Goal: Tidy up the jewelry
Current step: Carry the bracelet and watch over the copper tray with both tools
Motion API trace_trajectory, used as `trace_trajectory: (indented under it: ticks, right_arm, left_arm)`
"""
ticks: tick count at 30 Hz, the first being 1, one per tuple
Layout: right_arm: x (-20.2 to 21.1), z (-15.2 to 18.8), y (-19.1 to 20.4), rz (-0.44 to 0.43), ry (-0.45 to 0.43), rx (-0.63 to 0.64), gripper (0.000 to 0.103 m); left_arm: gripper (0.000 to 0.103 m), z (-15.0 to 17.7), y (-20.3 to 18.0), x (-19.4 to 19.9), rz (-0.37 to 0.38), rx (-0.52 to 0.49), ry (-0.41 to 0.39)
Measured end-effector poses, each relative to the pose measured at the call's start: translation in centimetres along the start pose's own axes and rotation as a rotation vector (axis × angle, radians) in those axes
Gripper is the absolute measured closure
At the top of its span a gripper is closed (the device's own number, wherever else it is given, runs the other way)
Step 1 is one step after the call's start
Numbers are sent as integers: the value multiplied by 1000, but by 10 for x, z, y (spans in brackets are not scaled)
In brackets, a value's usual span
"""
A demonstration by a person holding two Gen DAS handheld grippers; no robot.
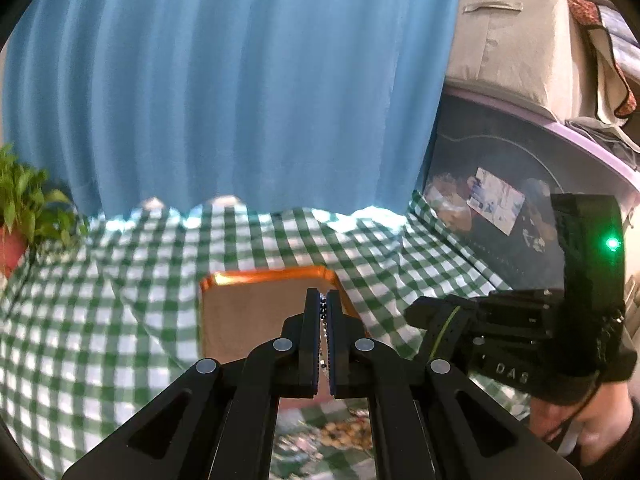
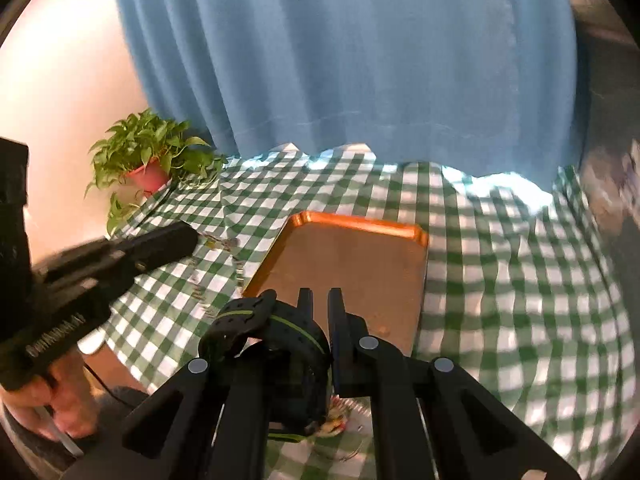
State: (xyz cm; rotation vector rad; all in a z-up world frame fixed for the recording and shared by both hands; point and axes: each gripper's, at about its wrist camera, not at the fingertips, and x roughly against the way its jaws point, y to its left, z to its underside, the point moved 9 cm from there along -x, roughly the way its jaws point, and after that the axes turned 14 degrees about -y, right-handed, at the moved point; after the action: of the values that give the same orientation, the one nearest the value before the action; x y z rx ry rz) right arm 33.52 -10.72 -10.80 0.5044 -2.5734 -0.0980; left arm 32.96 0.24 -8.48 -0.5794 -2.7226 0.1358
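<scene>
The right gripper (image 1: 416, 312) (holding a black band (image 2: 264, 328)) reads "DAS".

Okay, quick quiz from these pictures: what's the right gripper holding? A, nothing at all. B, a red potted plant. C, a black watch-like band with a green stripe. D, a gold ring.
C: in the right wrist view the right gripper is closed on a black band with a green stripe, held above the orange tray.

Bright daylight glares beneath the blue curtain (image 1: 240, 80); fisheye edges bend, and right-view edges blur.
</scene>
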Motion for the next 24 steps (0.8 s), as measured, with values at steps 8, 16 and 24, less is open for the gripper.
trace_trajectory:
  ticks: [8,16,24]
  right_arm:
    - [-30,-18,-3,-87,-24,27,95]
    - [-108,38,-16,-117,113,-47,94]
    - [-151,86,-39,-83,250,-85,94]
  left_arm:
    - [100,-5,33,-27,37,128,-59]
    - [100,80,64,-106,20,261,111]
    - [100,120,83,-140,-14,254,218]
